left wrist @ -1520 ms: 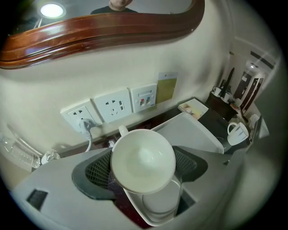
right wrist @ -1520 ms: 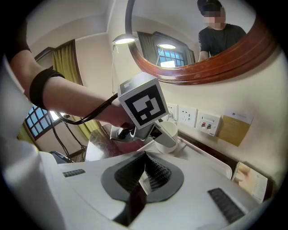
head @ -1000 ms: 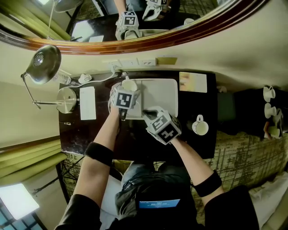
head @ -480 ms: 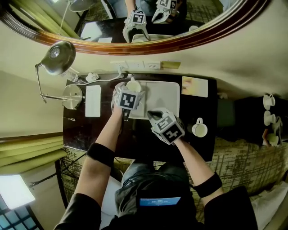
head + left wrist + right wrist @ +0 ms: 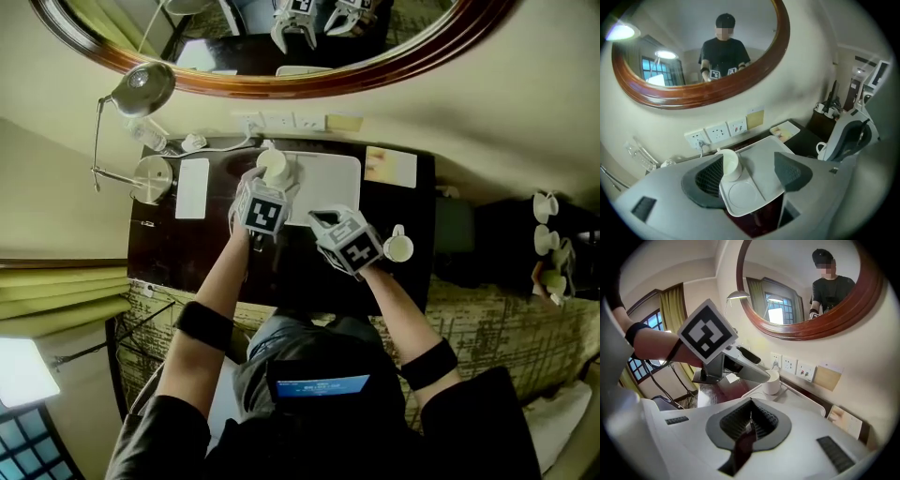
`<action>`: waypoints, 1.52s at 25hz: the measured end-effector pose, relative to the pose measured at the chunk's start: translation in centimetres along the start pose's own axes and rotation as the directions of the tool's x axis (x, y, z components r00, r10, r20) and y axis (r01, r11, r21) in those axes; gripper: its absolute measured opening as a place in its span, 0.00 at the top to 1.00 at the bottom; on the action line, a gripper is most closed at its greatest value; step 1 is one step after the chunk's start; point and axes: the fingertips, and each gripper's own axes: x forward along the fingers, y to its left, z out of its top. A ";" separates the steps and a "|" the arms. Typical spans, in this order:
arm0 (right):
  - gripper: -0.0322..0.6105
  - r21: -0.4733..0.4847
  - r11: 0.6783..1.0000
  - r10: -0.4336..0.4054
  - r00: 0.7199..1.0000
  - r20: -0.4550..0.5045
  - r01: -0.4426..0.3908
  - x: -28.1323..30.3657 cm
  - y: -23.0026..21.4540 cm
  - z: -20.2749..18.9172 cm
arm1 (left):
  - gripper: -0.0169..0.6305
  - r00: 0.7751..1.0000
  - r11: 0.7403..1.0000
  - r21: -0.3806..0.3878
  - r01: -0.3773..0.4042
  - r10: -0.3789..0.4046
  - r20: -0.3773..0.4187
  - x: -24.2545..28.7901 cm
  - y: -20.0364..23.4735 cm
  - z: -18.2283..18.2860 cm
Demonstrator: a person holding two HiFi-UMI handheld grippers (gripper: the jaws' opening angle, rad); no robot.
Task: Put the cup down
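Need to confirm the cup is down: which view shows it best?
The left gripper view: the cup stands upright on the white tray, close and unobstructed. The right gripper view shows it farther off, partly covered; the head view shows it small, from above.

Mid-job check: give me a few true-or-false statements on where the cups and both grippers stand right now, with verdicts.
1. The cup stands upright on the white tray. True.
2. The left gripper is clamped on the cup. False: its fingers stand apart and have just been closing somewhat, pressing nothing; the cup stands free ahead of them.
3. The right gripper is shut and empty. True.
4. The second cup also stands on the tray. False: it stands on the dark desk, right of the tray.
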 end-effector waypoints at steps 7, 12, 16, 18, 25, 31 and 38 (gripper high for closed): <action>0.95 0.012 0.999 -0.050 0.999 0.005 0.050 -3.2 -1.5 -2.5 | 0.81 0.986 0.997 -0.068 -0.024 0.035 0.162 -4.3 -3.9 1.5; 0.95 0.035 0.997 -0.077 0.997 0.026 0.076 -5.3 -1.4 -2.7 | 0.97 0.980 0.997 -0.079 -0.027 0.042 0.195 -5.9 -5.8 0.9; 0.95 0.071 0.993 -0.097 0.995 0.038 0.094 -6.9 -1.4 -3.3 | 0.97 0.974 0.995 -0.092 -0.023 0.043 0.220 -7.2 -7.1 0.8; 0.95 0.089 0.990 -0.109 0.993 0.043 0.105 -7.6 -1.6 -4.0 | 0.97 0.973 0.996 -0.089 -0.014 0.034 0.228 -7.6 -8.2 0.6; 0.95 0.155 0.979 -0.140 0.989 0.048 0.131 -9.0 -1.5 -6.4 | 0.97 0.975 0.996 -0.077 0.036 -0.018 0.222 -7.8 -10.8 -0.8; 0.95 0.193 0.972 -0.145 0.989 0.032 0.136 -8.9 -1.2 -8.2 | 0.97 0.976 0.996 -0.078 0.041 -0.023 0.218 -7.7 -11.0 -1.6; 0.95 0.211 0.963 -0.172 0.985 0.015 0.165 -8.5 -2.1 -10.7 | 0.97 0.974 0.997 -0.058 0.049 -0.034 0.224 -6.9 -11.2 -1.6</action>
